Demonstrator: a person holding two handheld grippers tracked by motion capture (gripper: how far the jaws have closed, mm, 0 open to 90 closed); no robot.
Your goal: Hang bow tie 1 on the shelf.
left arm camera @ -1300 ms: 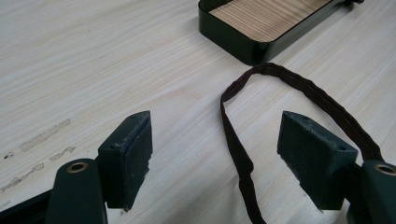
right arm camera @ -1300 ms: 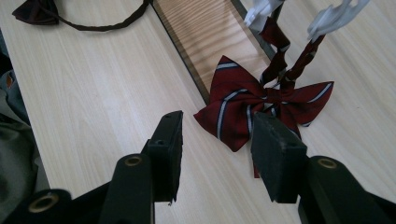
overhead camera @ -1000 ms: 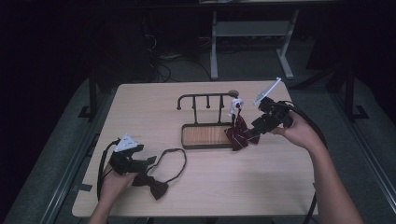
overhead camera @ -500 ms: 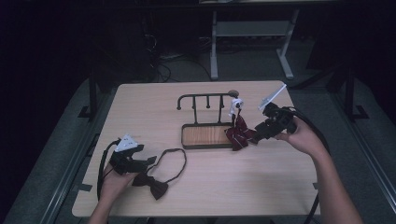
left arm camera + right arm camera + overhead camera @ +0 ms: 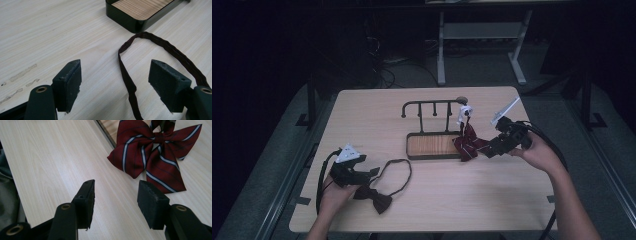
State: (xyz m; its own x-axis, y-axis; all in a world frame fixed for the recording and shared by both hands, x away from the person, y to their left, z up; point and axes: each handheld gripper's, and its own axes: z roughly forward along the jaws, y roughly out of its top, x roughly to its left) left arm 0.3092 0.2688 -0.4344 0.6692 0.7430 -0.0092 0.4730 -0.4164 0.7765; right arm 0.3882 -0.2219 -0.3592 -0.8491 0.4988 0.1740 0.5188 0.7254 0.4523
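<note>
1. Bow ties are laid out on the table (image 5: 362,110), placed relative to the black-rimmed tray (image 5: 432,145), which sits mid-table with its slatted wood floor bare.
2. Left of and below the tray: the left gripper (image 5: 364,172) is held in the person's left hand (image 5: 332,192) at the near-left table edge. Its jaws are spread wide, with nothing pressed between the pads.
3. In the left gripper view the left gripper (image 5: 115,82) is seen low over the tabletop, and the dark strap (image 5: 127,80) is seen running on the wood between the jaws, clear of both pads.
4. Just below-left of the tray: the dark bow tie (image 5: 374,196) is laid flat, its strap looped up toward the tray's near-left corner, not quite touching it.
5. Behind the tray: a black hook rack (image 5: 432,106) is stood upright, with a small white tag (image 5: 464,111) hung at its right end.
6. At the tray's right end: the striped red bow tie (image 5: 469,144) is draped over the rim, with most of it on the table.
7. Right of the tray: the right gripper (image 5: 486,151) is held in the right hand (image 5: 537,152), pointed at the striped tie. The jaws have just been opening; nothing is gripped.
8. In the right gripper view the right gripper (image 5: 116,202) is seen just short of the striped red bow tie (image 5: 150,152), with bare wood between the pads.
</note>
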